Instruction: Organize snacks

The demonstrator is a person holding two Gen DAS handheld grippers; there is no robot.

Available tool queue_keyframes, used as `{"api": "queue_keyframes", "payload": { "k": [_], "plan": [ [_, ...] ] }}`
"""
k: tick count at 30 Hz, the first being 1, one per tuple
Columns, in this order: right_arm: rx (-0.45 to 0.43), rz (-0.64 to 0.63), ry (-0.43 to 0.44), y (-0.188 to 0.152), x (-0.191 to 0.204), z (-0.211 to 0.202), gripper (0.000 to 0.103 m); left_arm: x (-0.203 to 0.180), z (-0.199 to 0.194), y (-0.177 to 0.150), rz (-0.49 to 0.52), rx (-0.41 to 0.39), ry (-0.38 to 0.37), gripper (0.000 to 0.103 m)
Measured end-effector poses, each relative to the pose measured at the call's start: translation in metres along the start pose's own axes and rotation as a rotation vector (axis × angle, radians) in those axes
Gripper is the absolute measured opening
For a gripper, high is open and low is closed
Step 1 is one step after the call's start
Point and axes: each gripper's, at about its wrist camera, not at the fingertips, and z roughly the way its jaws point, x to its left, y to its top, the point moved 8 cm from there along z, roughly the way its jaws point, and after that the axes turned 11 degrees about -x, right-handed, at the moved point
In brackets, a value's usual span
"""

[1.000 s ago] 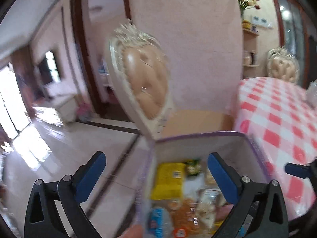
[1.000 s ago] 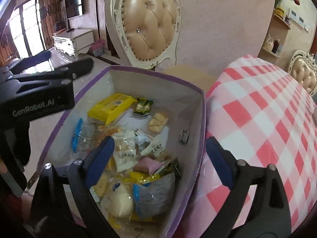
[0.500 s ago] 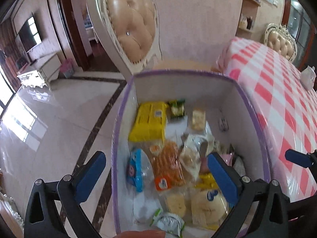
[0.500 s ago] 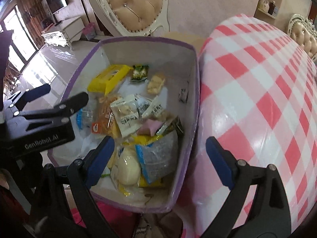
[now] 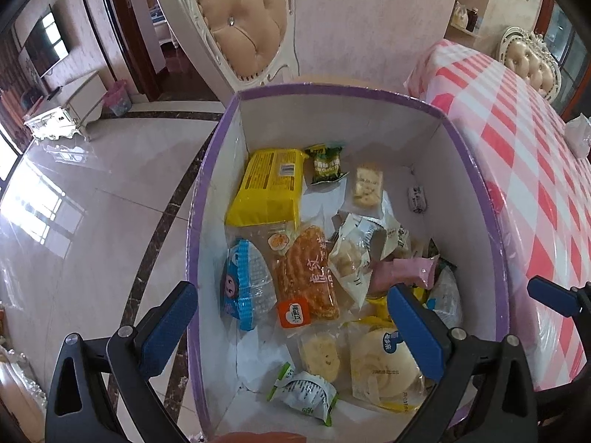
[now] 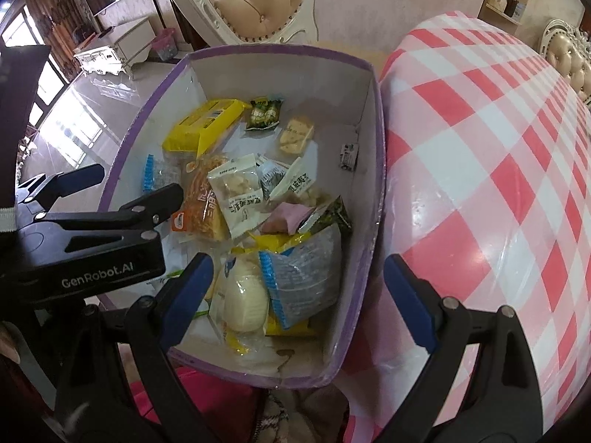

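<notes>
A purple-rimmed white box point(image 5: 218, 140) point(image 6: 378, 118) holds several wrapped snacks: a yellow pack point(image 5: 271, 186) point(image 6: 205, 125), a small green packet point(image 5: 327, 164) point(image 6: 265, 112), an orange pastry pack point(image 5: 308, 277) point(image 6: 201, 203), a blue-edged clear bag point(image 5: 245, 286) point(image 6: 301, 277) and a round bun point(image 5: 384, 361) point(image 6: 245, 299). My left gripper point(image 5: 295, 328) is open and empty above the box's near left part; it also shows in the right wrist view point(image 6: 136, 188). My right gripper point(image 6: 297, 295) is open and empty above the box's near right corner.
A table with a pink and white checked cloth point(image 5: 535, 170) point(image 6: 498, 155) stands right of the box. A cream tufted chair point(image 5: 240, 26) point(image 6: 255, 0) stands behind it. Glossy tiled floor point(image 5: 92, 221) lies to the left, with a white TV cabinet point(image 5: 62, 110) at the wall.
Both grippers have tilted down and moved closer over the box, so its contents now fill the views. Both stay open and empty.
</notes>
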Motion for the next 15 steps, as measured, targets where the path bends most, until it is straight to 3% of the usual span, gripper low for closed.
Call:
{"api": "queue_keyframes", "payload": {
  "k": [15],
  "plan": [
    [0.013,-0.001,0.002,-0.0021,0.0042,0.0064,0.094,0.0020,0.0053,-0.0049,0.007,0.014,0.018,0.103]
  ]
}}
